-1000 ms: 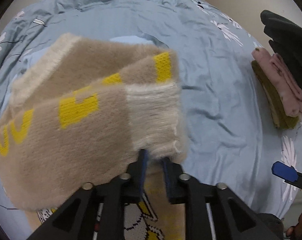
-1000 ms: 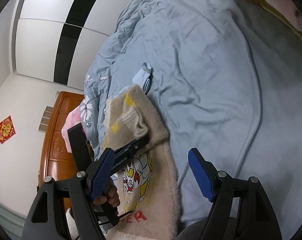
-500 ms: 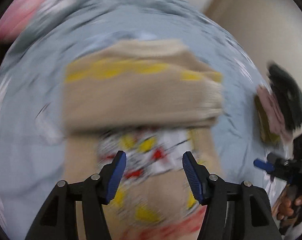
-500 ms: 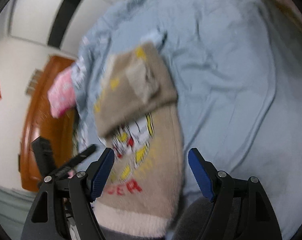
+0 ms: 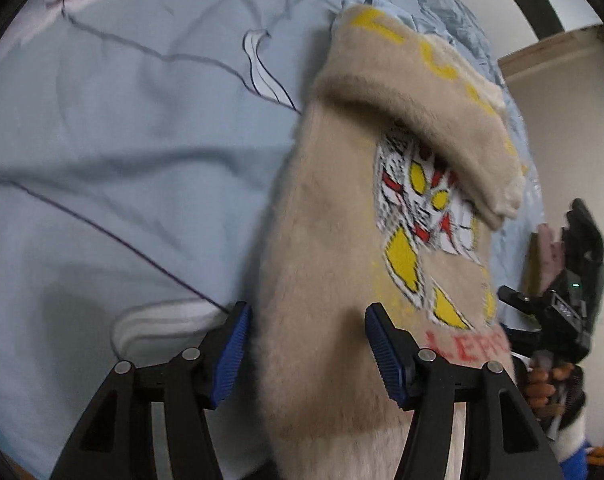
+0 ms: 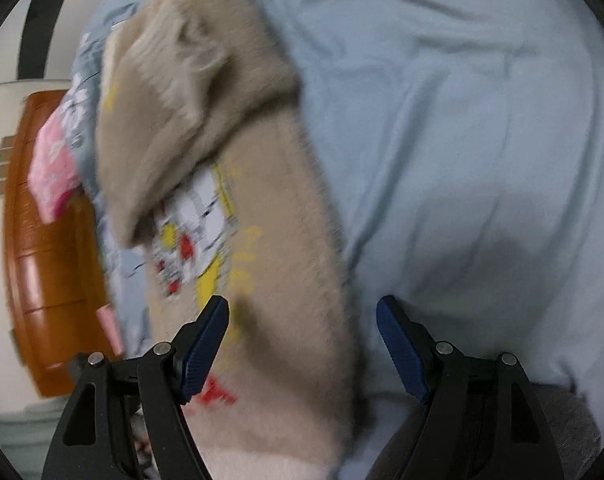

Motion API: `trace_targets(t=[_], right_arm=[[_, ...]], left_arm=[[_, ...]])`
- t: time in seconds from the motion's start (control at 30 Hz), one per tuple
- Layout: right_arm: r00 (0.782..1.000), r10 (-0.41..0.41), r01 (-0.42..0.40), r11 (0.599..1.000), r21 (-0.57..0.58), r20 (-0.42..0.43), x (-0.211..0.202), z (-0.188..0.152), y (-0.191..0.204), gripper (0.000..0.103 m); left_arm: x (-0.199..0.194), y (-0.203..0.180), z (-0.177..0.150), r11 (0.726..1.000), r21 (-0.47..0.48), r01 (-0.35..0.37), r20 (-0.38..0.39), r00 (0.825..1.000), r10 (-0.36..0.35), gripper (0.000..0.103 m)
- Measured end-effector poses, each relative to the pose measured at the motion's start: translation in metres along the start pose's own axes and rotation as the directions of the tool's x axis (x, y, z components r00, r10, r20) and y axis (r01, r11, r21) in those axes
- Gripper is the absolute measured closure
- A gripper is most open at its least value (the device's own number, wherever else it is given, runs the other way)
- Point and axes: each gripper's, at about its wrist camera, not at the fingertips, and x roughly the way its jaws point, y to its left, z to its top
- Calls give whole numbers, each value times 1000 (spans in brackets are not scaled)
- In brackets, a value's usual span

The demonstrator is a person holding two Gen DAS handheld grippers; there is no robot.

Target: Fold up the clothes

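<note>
A fuzzy beige sweater (image 5: 330,264) with a yellow, red and white cartoon print lies on the light blue bedsheet (image 5: 114,128). Its sleeves are folded across the upper chest. My left gripper (image 5: 302,356) is open and empty, with the sweater's left edge between its fingers. My right gripper (image 6: 302,352) is open and empty, over the sweater's (image 6: 270,240) right edge near the hem. The right gripper also shows at the right edge of the left wrist view (image 5: 554,312).
A stack of folded clothes (image 5: 546,248) lies at the right of the bed. A wooden dresser (image 6: 42,240) and a pink item (image 6: 50,164) are at the left of the right wrist view. A beige wall (image 5: 570,120) stands beyond the bed.
My left gripper let go of the sleeve, which now lies folded across the chest, opened, and drew back to the sweater's lower left edge. My right gripper moved closer over the lower right edge.
</note>
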Motion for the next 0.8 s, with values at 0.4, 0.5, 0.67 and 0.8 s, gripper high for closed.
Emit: trace_targets(t=[0.4, 0.5, 0.67, 0.8], right_arm=[[991, 121, -130, 980, -153, -66, -25, -19, 8, 68], [993, 82, -99, 973, -208, -86, -25, -25, 12, 86], [979, 202, -202, 957, -210, -19, -55, -18, 13, 93], [958, 286, -275, 939, -206, 28, -77, 4, 24, 93]], left_arm=[[-26, 4, -22, 973, -39, 229, 50, 973, -227, 89], [-34, -5, -21, 970, -13, 245, 85, 966, -243, 91], [-60, -23, -6, 954, 27, 298, 141, 944, -299, 92], [-75, -44, 26, 934, 52, 354, 164, 919, -358, 92]])
